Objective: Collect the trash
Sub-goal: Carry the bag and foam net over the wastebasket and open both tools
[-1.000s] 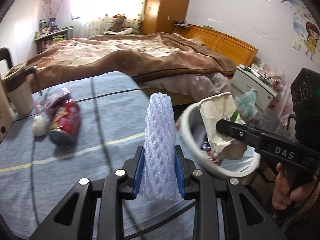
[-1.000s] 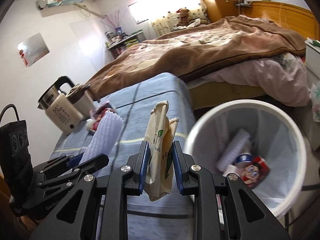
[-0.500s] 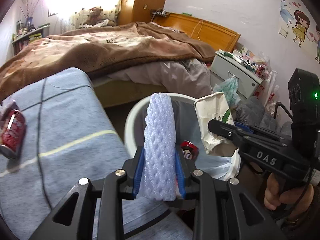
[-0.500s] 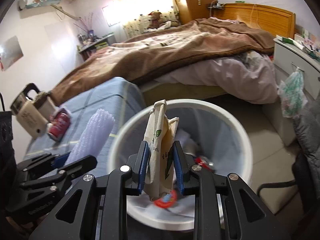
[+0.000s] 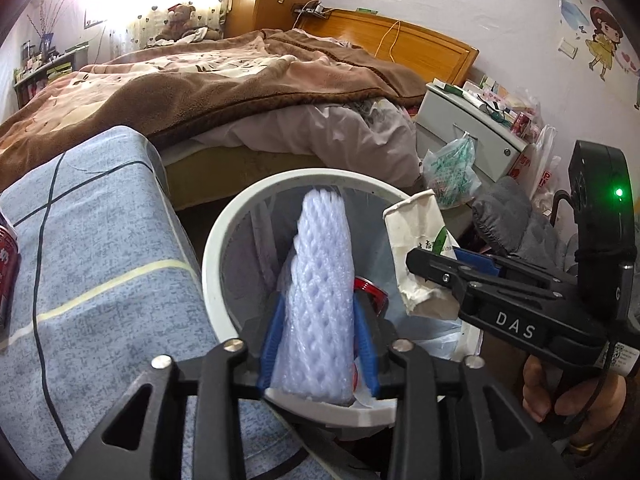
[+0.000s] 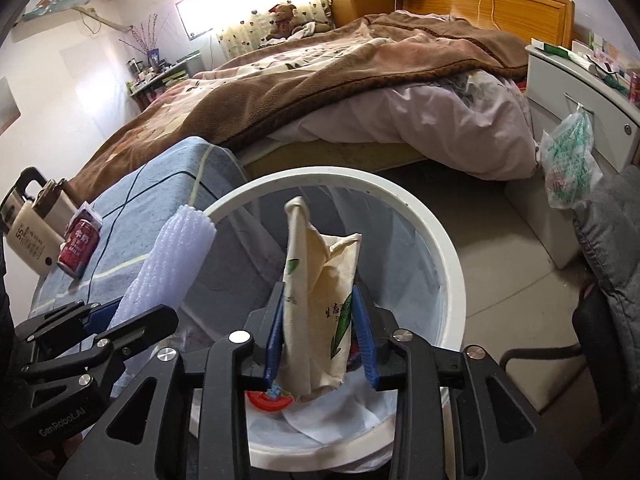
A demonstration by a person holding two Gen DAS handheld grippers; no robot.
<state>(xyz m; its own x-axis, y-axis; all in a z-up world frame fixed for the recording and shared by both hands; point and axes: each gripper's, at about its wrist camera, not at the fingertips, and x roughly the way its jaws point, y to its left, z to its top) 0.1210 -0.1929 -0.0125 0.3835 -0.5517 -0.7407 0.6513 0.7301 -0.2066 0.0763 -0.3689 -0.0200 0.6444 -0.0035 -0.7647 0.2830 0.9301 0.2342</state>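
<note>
A white foam fruit net (image 5: pixel 324 292) stands upright between the blue pads of my left gripper (image 5: pixel 319 302), over the near rim of the white trash bin (image 5: pixel 212 264). Its jaws are opening, and the net still fills the gap and touches both pads. My right gripper (image 6: pixel 318 292) holds a crushed paper cup (image 6: pixel 320 300) over the bin's (image 6: pixel 452 264) mouth. Those jaws are opening too, with the cup still upright between the pads. Each gripper shows in the other's view, the right gripper (image 5: pixel 436 268) on the right and the left gripper (image 6: pixel 132 316) on the left. A red can (image 5: pixel 370 290) lies inside the bin.
A table with a blue cloth (image 5: pixel 100 260) stands left of the bin and bears a red can (image 6: pixel 78 246) and a kettle (image 6: pixel 28 228). Behind the bin is a bed (image 6: pixel 360 80). At the right are a nightstand (image 5: pixel 472 124), a green-printed plastic bag (image 6: pixel 568 168) and a grey padded chair (image 6: pixel 612 240).
Both grippers moved from over the table to above the bin's mouth and sank a little. Both pairs of jaws have widened slightly; the net and the cup remain between them.
</note>
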